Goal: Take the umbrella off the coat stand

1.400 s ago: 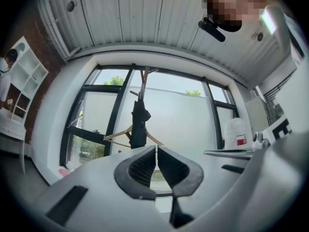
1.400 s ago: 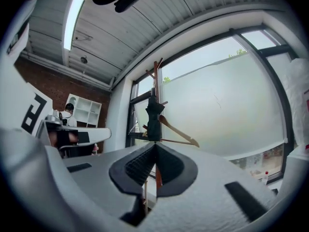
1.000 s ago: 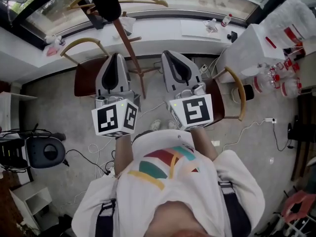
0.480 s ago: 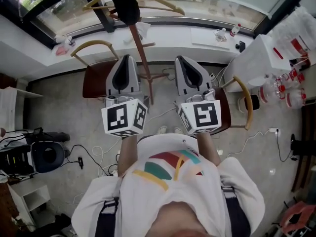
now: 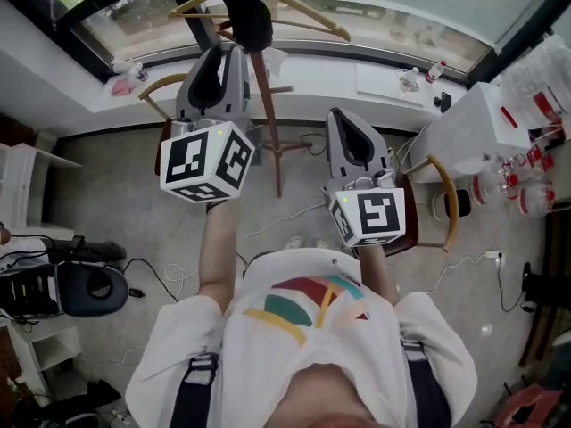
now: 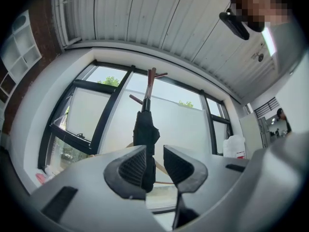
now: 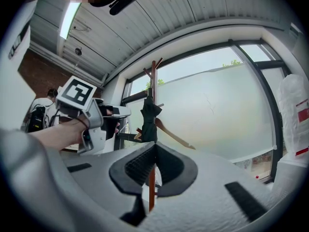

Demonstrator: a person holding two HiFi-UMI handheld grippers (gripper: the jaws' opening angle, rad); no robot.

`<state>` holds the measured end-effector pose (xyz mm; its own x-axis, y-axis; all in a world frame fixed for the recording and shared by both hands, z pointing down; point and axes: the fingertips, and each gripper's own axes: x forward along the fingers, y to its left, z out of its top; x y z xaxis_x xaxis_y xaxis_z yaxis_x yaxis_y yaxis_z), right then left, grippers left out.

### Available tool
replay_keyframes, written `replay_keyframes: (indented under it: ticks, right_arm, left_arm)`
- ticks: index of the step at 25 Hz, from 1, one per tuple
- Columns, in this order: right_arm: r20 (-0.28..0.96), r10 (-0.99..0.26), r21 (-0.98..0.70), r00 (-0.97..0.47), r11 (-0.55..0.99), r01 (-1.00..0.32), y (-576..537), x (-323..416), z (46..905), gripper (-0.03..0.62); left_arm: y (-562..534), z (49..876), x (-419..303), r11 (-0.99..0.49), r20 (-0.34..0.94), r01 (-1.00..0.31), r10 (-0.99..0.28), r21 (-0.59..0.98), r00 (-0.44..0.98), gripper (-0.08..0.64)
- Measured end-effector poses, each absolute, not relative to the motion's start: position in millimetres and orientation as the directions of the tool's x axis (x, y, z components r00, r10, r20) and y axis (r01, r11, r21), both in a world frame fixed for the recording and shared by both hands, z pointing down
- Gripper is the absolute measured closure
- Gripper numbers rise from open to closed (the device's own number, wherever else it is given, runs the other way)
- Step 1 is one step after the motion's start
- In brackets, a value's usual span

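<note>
A folded black umbrella [image 5: 245, 7] hangs near the top of the wooden coat stand [image 5: 268, 114] in front of the window. My left gripper [image 5: 223, 53] is raised beside the stand, just short of the umbrella's lower end. In the left gripper view the umbrella [image 6: 145, 134] hangs straight ahead, in line with the narrow gap of my left gripper [image 6: 155, 166], whose jaws are opening with nothing between them. My right gripper [image 5: 345, 119] stays lower and to the right. It [image 7: 155, 161] is shut and empty, with the umbrella [image 7: 150, 117] and the stand's pole [image 7: 153, 81] beyond it.
Two chairs with curved wooden backs [image 5: 165, 87] [image 5: 443, 199] stand either side of the stand's base. The white windowsill [image 5: 375, 69] carries small bottles. A white table [image 5: 482, 114] with bottles is at the right. Cables and a black stool-like object [image 5: 85, 288] lie on the floor.
My left gripper has risen and gone forward towards the umbrella, and its jaws have parted from shut. The right gripper has stayed where it was.
</note>
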<state>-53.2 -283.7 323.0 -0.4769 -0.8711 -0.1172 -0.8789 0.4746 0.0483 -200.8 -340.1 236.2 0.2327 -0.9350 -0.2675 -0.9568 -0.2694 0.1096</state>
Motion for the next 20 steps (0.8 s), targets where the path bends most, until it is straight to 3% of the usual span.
replay_keyframes:
  ticks: [10, 20]
  right_arm:
    - [-0.125, -0.865, 0.048, -0.487, 0.485, -0.873, -287.6, -58.5, 318.8, 0.592]
    - [-0.122, -0.866, 0.048, -0.484, 0.482, -0.875, -290.2, -59.8, 319.9, 0.592]
  left_arm:
    - [-416.4, 203.1, -203.0, -0.293, -0.168, -0.955, -0.944, 0.033, 0.284, 0.261]
    - [-461.7, 226.8, -208.7, -0.337, 0.005, -0.938, -0.941, 0.077, 0.339, 0.238]
